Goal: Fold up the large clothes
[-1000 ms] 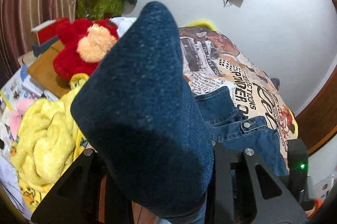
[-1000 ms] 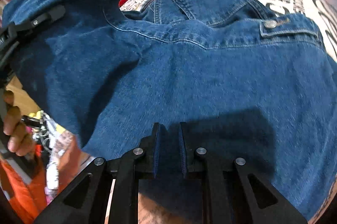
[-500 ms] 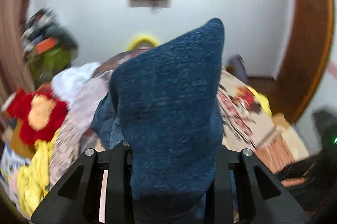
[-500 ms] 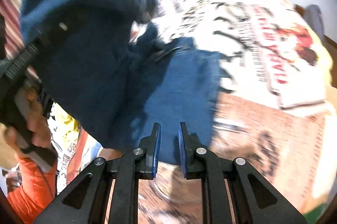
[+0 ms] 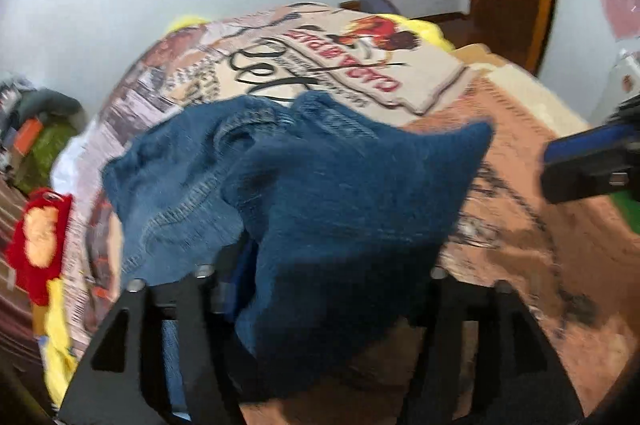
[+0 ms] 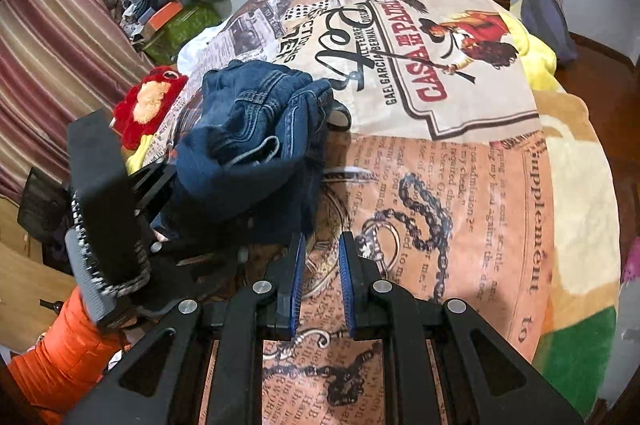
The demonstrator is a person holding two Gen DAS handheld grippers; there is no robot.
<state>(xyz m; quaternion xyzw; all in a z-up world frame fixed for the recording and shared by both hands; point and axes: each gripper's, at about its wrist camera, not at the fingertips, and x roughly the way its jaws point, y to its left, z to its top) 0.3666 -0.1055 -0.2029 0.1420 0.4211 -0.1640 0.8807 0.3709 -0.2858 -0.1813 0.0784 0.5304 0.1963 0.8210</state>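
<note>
My right gripper [image 6: 322,281] low over bed [image 6: 460,185], blue pads slightly apart, nothing between them. Denim jacket [image 6: 256,137] bunched into heap at left, draped over my left gripper [image 6: 160,185]; can't tell its jaw state. Orange sleeve [image 6: 68,345] bottom left. Red plush toy [image 6: 148,101] just beyond jacket, near striped curtain [image 6: 52,37].

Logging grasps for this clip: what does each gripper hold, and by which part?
The left gripper grips the denim jacket by a bunched fold; which part cannot be told. The right gripper holds nothing.
</note>
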